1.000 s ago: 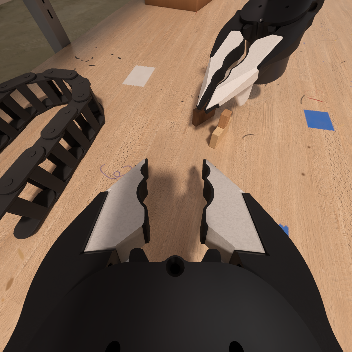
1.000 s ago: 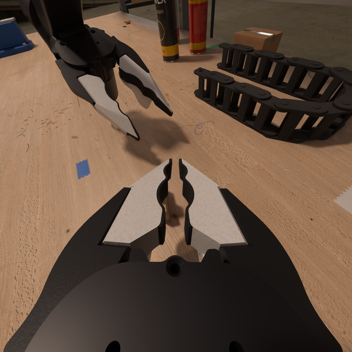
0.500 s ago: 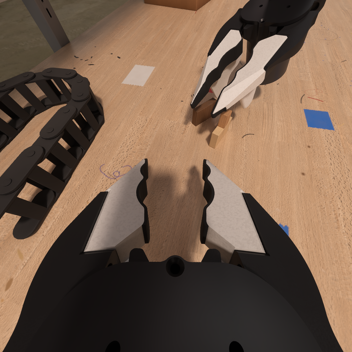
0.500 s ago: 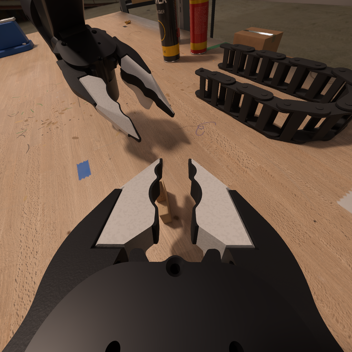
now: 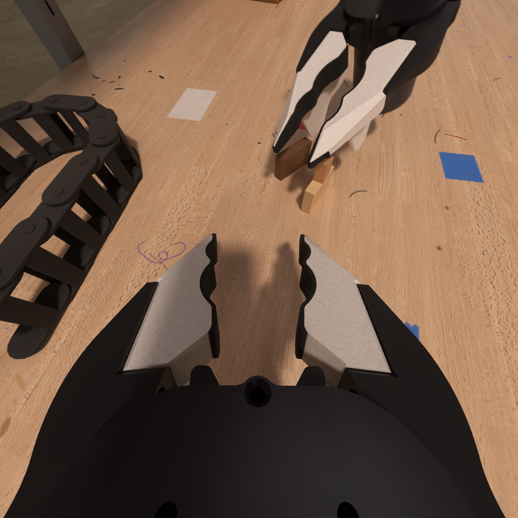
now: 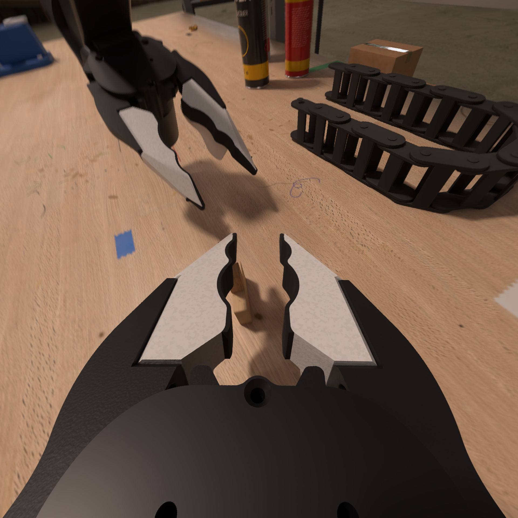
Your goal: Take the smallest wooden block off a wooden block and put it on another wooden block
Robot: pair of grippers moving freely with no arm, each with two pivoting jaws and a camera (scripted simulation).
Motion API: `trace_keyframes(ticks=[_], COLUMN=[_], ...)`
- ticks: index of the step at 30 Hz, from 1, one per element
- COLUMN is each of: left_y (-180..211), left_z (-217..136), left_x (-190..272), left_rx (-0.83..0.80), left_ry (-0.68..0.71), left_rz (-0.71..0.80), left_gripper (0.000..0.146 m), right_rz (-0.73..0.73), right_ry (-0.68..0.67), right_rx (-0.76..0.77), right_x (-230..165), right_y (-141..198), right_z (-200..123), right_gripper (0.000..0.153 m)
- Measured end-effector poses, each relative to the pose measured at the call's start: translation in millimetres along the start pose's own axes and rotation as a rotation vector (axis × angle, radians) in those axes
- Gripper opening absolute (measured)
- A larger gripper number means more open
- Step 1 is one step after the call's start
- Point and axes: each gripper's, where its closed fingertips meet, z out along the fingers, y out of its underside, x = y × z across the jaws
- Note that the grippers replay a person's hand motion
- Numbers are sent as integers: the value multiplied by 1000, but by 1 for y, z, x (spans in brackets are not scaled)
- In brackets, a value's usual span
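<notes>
A small mid-brown block (image 5: 323,171) rests tilted on the far end of a pale block (image 5: 311,196). A darker brown block (image 5: 291,161) lies just left of them on the wooden bench. My right gripper (image 5: 293,157) is open, with its tips over the dark block and the small block. In the right wrist view my right gripper (image 6: 258,236) straddles the small block (image 6: 238,276) and the pale block (image 6: 242,308), without holding either; the dark block is hidden there. My left gripper (image 5: 258,238) is open and empty, a short way from the blocks, and also shows in the right wrist view (image 6: 227,188).
A black cable chain (image 5: 70,196) curls to the left of my left gripper and shows in the right wrist view (image 6: 392,145). Two spray cans (image 6: 255,56), a cardboard box (image 6: 386,56) and a blue bin (image 6: 19,53) stand at the far edge. Blue tape patches (image 5: 459,166) mark the bench.
My right gripper's jaws have opened from nearly shut to wide apart around the small and pale blocks. The blocks and my left gripper have not moved.
</notes>
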Motion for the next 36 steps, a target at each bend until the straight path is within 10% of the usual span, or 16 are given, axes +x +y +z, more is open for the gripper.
trace_keyframes(ticks=[12, 36], left_y=[2, -3], left_z=[1, -4], left_x=[9, 0], left_rx=[-14, 28], left_ry=[6, 21], left_rz=[75, -29], left_gripper=[61, 58], right_rz=[-125, -179], right_ry=[-102, -90], right_rx=[-96, -156], right_x=[-14, -15], right_y=[16, 26], right_z=[-1, -3], right_gripper=[43, 20])
